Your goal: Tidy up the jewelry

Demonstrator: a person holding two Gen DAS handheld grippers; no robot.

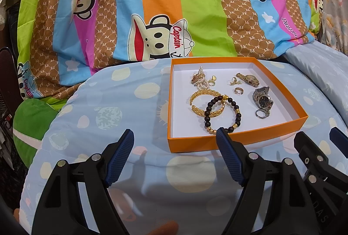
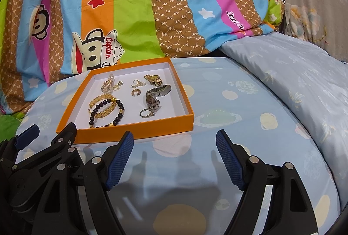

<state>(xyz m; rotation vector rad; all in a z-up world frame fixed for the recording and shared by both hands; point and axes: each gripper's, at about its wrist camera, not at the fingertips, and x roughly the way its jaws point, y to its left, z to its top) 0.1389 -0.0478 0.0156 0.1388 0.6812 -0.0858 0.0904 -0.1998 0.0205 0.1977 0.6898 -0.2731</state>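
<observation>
An orange box (image 1: 189, 144) with a white floor lies on a light blue cushion; it also shows in the right wrist view (image 2: 134, 132). In it lie a dark bead bracelet (image 1: 221, 114), a gold bangle (image 1: 196, 102), a pearl piece (image 1: 202, 78), a gold watch (image 1: 248, 79), a silver watch (image 1: 262, 99), a silver ring (image 1: 262, 114) and small gold rings (image 1: 238, 90). My left gripper (image 1: 175, 137) is open and empty just in front of the box. My right gripper (image 2: 175, 139) is open and empty, to the right of the box's near edge.
A striped cartoon-monkey blanket (image 1: 152, 6) rises behind the box. The light blue cushion (image 2: 228, 104) spreads to the right, with a pale blue pillow (image 2: 293, 74) beyond. A green cushion (image 1: 30, 117) sits at the left. The right gripper's body (image 1: 315, 159) shows at lower right.
</observation>
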